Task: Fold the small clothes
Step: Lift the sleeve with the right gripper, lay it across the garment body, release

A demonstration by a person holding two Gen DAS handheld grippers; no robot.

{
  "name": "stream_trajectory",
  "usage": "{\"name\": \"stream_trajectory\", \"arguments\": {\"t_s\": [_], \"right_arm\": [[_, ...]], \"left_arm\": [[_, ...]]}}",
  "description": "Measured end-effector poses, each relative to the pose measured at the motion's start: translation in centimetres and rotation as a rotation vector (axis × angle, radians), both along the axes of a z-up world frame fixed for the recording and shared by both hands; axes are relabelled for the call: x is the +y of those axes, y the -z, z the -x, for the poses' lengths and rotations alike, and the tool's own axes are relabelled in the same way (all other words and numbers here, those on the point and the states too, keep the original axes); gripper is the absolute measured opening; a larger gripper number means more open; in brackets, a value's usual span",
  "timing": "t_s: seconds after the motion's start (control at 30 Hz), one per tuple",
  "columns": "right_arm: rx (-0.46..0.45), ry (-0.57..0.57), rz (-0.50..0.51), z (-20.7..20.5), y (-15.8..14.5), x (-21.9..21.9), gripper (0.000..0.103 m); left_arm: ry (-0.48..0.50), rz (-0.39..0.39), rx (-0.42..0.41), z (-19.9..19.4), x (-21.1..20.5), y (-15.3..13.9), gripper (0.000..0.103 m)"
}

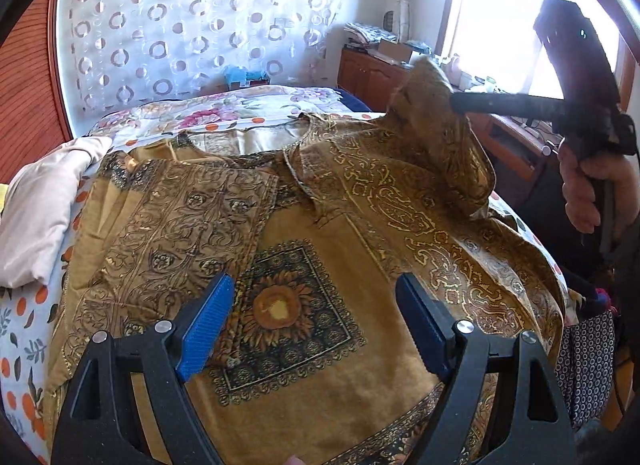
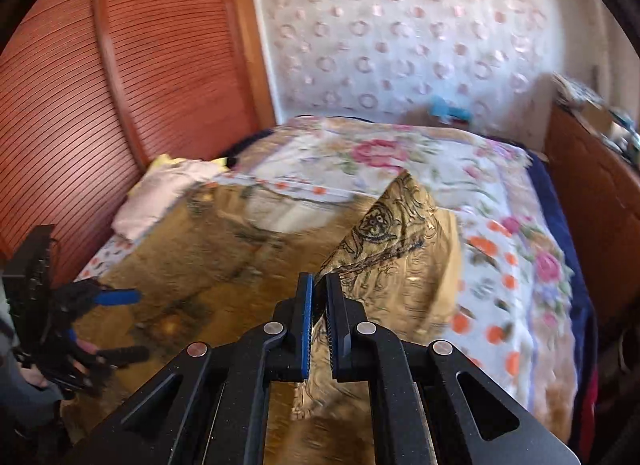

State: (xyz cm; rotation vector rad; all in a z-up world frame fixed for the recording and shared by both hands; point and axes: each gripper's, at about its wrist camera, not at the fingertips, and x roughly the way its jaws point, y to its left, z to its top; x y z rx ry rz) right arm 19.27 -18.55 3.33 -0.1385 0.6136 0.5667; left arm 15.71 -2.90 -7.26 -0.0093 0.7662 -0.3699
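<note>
Gold patterned shirt (image 1: 304, 249) lies spread on the bed (image 1: 24, 329), neckline toward the far side, directly under and ahead of the left gripper (image 1: 316, 317). One sleeve (image 1: 192, 217) is folded in over the chest, ahead and to the left of the left gripper's fingers.

Left gripper: jaws wide apart, nothing between them; it hovers above the sunflower square (image 1: 280, 309) printed on the shirt front.

Right gripper (image 2: 319, 325): jaws closed tight on the other sleeve (image 2: 396, 225). Cloth is pinched between the blue pads and rises ahead of the fingertips in a peaked fold, lifted off the bed. From the left wrist view this gripper sits up and to the right, held by a hand (image 1: 592, 189).

A pale folded cloth (image 1: 44, 201) lies on the bed to the left of the left gripper, beside the shirt's edge. Floral bedspread (image 2: 492, 249) shows beyond and to the right of the right gripper.
</note>
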Motion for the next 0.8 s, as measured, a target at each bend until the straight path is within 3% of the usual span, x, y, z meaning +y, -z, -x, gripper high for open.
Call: {"name": "stream_trajectory", "arguments": {"t_s": [0.27,0.33,0.4,0.43,0.6,0.8], "right_arm": [[0.060,-0.089,0.033,-3.2,1.0,3.3,0.009],[0.064,-0.104,0.033,-3.3,1.0,2.5,0.021],[0.058,-0.100,0.026,-3.4,0.7,1.6,0.045],[0.049,-0.084,0.014,-3.4,0.6,0.7,0.047],[0.050,0.032,0.053,-2.3,2.5,-3.2,0.047],[0.125,0.089,0.077,-2.0,6.2,-5.8,0.047]], "left_arm": [[-0.015,-0.001,0.003,0.1,0.6,0.4,0.084],[-0.018,-0.003,0.002,0.3,0.8,0.4,0.084],[-0.021,-0.005,0.003,0.4,0.9,0.4,0.084],[-0.022,-0.006,0.004,0.4,1.0,0.5,0.084],[-0.027,-0.006,0.008,0.6,1.4,0.7,0.084],[-0.035,0.001,0.024,0.8,1.7,1.3,0.084]]}}
